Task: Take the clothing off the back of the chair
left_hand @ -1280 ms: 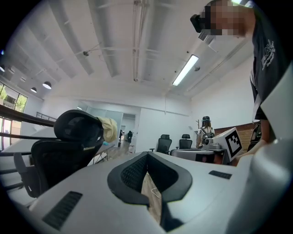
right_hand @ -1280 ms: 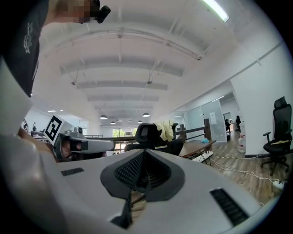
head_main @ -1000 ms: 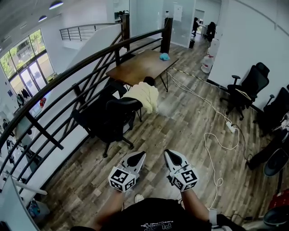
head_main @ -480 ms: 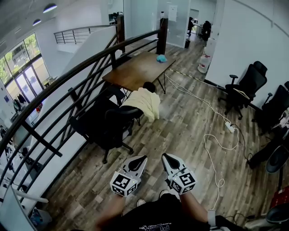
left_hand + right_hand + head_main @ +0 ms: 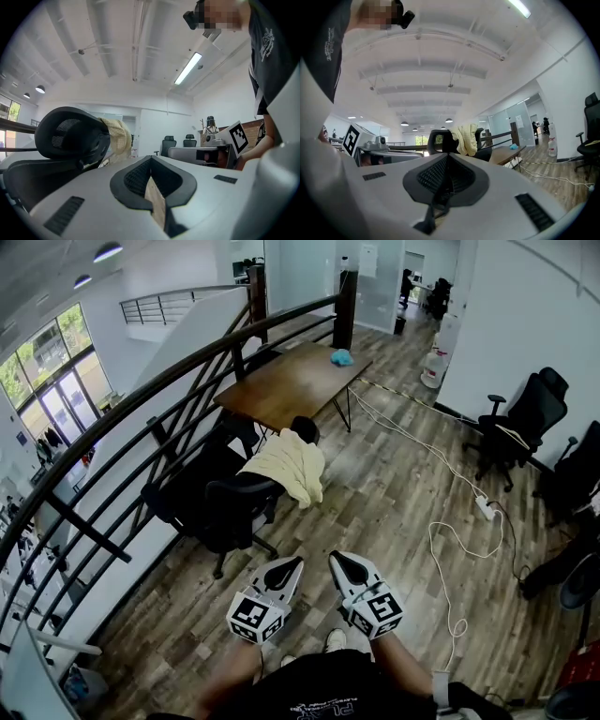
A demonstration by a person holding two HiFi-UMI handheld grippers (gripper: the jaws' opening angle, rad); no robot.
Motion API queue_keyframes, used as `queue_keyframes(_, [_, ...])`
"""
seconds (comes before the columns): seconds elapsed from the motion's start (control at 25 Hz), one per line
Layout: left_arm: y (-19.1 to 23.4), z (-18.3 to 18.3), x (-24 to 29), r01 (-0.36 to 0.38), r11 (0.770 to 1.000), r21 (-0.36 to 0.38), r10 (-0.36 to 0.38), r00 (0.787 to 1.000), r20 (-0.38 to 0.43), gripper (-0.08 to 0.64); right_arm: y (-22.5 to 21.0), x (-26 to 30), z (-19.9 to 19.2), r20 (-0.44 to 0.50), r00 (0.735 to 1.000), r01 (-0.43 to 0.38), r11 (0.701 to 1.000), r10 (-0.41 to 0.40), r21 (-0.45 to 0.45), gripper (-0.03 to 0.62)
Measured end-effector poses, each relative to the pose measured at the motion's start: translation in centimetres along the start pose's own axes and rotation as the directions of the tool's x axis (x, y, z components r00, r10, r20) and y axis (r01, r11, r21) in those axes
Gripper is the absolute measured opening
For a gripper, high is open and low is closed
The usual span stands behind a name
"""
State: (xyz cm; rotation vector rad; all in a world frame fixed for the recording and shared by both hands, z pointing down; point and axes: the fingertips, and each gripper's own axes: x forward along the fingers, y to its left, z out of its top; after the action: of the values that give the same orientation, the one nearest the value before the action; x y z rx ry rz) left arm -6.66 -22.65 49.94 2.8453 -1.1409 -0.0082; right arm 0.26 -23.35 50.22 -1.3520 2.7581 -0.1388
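Right hand-held gripper (image 5: pixel 339 563) closed, clothing (image 5: pixel 289 465) on chair (image 5: pixel 230 509)

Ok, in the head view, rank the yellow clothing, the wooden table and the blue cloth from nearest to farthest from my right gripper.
1. The yellow clothing, draped on the black chair, ahead and slightly left of the right gripper.
2. The wooden table, just beyond that chair.
3. The blue cloth, at the table's far end.
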Motion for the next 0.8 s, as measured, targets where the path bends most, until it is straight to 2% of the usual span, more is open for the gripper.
queue_keyframes(0.28, [1.8, 0.0, 3.0, -0.034, 0.999, -0.003, 0.034, 0.999, -0.017, 0.011, -2.4, 2.8, 0.4, -0.002, 0.998, -0.063, 0.998, 0.063, 0.006, 0.021])
queue_keyframes(0.52, [3.8, 0.0, 5.0, -0.122, 0.992, -0.021, 0.122, 0.993, -0.009, 0.011, -4.7, 4.5, 0.1, -0.018, 0.993, -0.115, 0.993, 0.115, 0.003, 0.021])
queue_keyframes(0.8, [5.9, 0.3, 5.9, -0.229, 0.973, 0.011, 0.229, 0.973, -0.005, 0.011, -5.4, 6.4, 0.0, -0.05, 0.983, -0.18, 0.983, 0.178, -0.035, 0.021])
